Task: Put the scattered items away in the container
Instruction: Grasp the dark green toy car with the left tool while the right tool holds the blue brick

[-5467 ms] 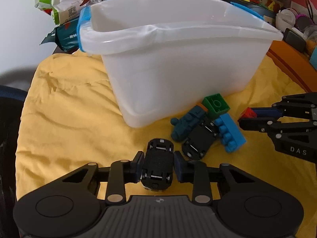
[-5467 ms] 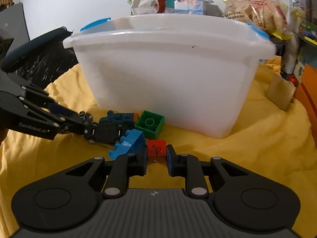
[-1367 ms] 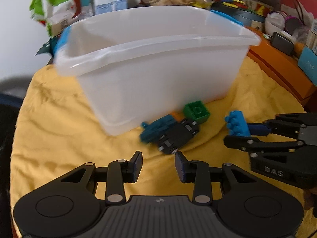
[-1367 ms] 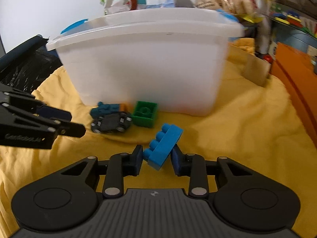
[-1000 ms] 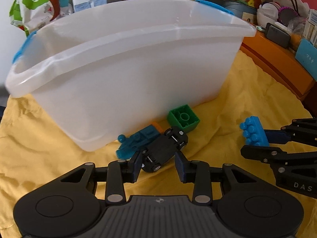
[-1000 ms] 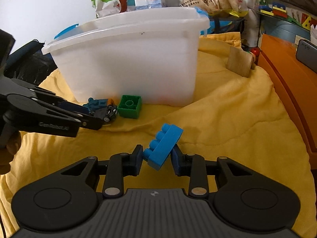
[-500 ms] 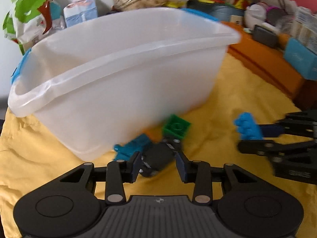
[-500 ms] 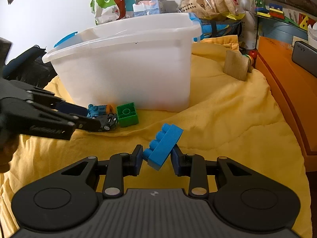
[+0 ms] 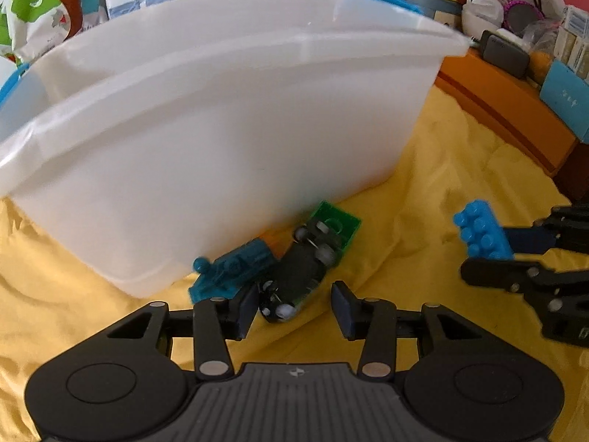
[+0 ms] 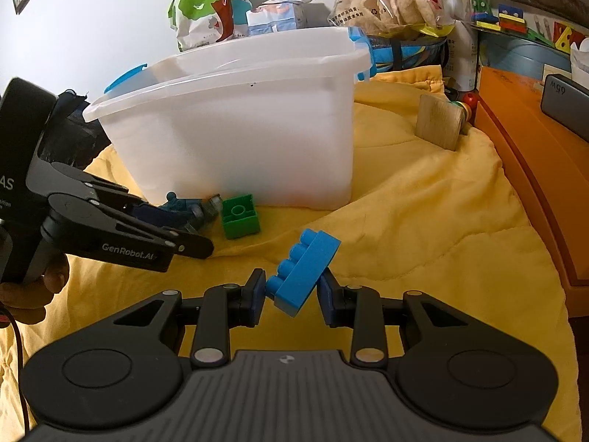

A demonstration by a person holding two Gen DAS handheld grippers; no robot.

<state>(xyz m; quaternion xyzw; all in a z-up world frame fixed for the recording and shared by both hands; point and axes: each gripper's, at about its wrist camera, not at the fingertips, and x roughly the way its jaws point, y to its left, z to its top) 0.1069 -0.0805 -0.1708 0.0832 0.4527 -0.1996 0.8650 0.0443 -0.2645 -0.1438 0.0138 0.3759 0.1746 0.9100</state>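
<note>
The white plastic bin stands on the yellow cloth; it also shows in the right wrist view. At its foot lie a black toy car, upside down, a teal toy figure and a green brick. My left gripper is open, its fingers either side of the car's near end. My right gripper is shut on a blue brick, held tilted above the cloth, right of the pile. The green brick shows there too.
Snack bags and a carton stand behind the bin. A wooden block rests on the cloth at the right. An orange shelf edge runs along the right side. A dark bag lies left.
My left gripper has closed in on the black car, which now lies between its open fingers. My right gripper has drawn back and up, still holding the blue brick.
</note>
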